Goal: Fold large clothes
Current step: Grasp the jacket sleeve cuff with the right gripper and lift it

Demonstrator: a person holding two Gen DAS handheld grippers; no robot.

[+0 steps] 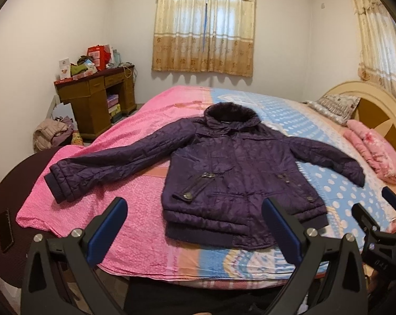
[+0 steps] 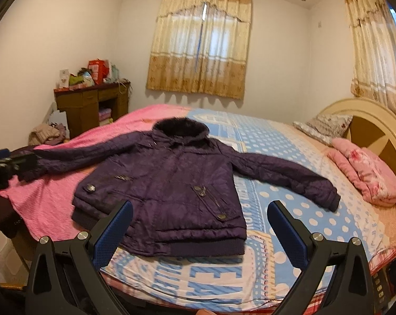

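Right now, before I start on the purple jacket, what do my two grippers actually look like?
Both match: the left gripper and right gripper each have black angular plastic arms with silver round bolts at the joints and two fingers faced with blue textured pads. No cables or sleeves show clearly. The right gripper's black body also appears at the left view's edge.
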